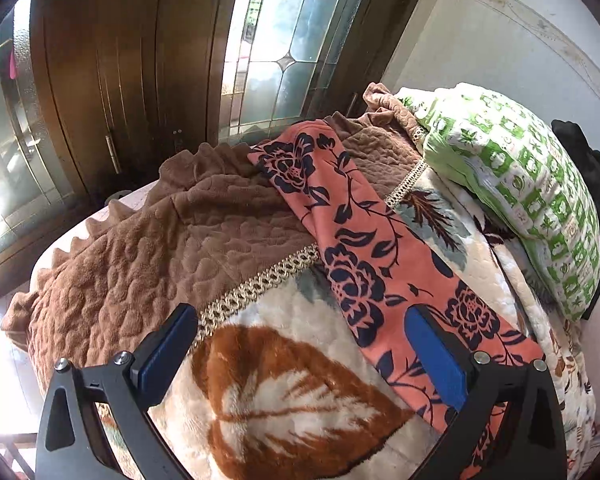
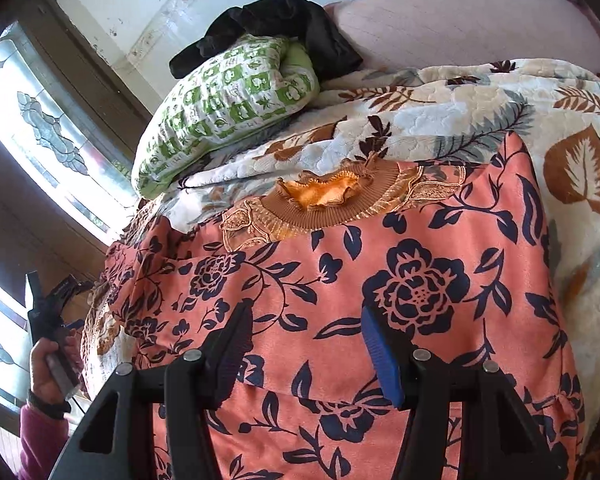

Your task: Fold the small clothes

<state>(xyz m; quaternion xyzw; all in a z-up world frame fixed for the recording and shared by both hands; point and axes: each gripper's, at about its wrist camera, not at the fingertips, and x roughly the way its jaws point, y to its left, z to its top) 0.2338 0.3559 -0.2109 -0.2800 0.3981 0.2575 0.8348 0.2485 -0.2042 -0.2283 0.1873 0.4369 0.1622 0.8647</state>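
Observation:
A salmon top with dark blue flowers (image 2: 380, 280) lies spread on the bed, its ribbed tan collar (image 2: 320, 204) pointing away in the right wrist view. Low over its chest hovers my right gripper (image 2: 306, 320), open, with flat cloth under the gap and no fold between the pads. In the left wrist view one long sleeve (image 1: 364, 256) runs diagonally across the blankets. My left gripper (image 1: 300, 320) is open above the leaf blanket, and its right pad (image 1: 432, 348) is over the sleeve's lower part. The left gripper (image 2: 48, 312) also shows at the bed's left edge, held by a hand.
A leaf-print blanket (image 1: 284, 392) and a brown textured blanket (image 1: 160, 240) cover the bed. A green-and-white pillow (image 1: 512, 176) with a black garment (image 2: 268, 20) behind it lies at the head. Wooden doors with glass panes (image 1: 140, 60) stand beyond the bed's edge.

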